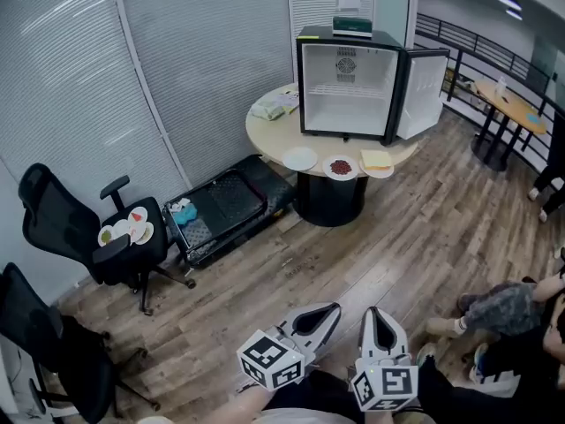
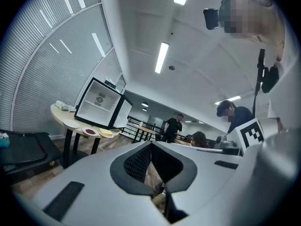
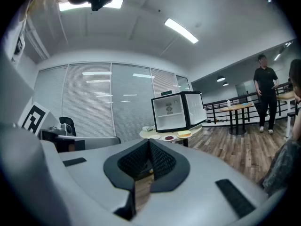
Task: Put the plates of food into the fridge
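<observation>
Black box-shaped mini fridge (image 1: pixel 349 82), door swung wide for loading. Just before fridge, on round beige table (image 1: pixel 267 136): three white round plates (image 1: pixel 299 158), red food, yellow food, one perhaps bare, lined up within easy reach of its shelves. Well back from fridge, holding white left gripper (image 1: pixel 328 313) and right gripper (image 1: pixel 376 316) closed on nothing, approach pending.

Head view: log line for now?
fridge: door open | three plates: on table | left tongs: shut, empty | right tongs: shut, empty

Left gripper (image 1: pixel 332 310): we note a grey shell (image 2: pixel 70 182), black ribbed pads (image 2: pixel 137 165).
Right gripper (image 1: pixel 375 314): same build.
Cubes (image 1: pixel 269 361): white, black square markers.
</observation>
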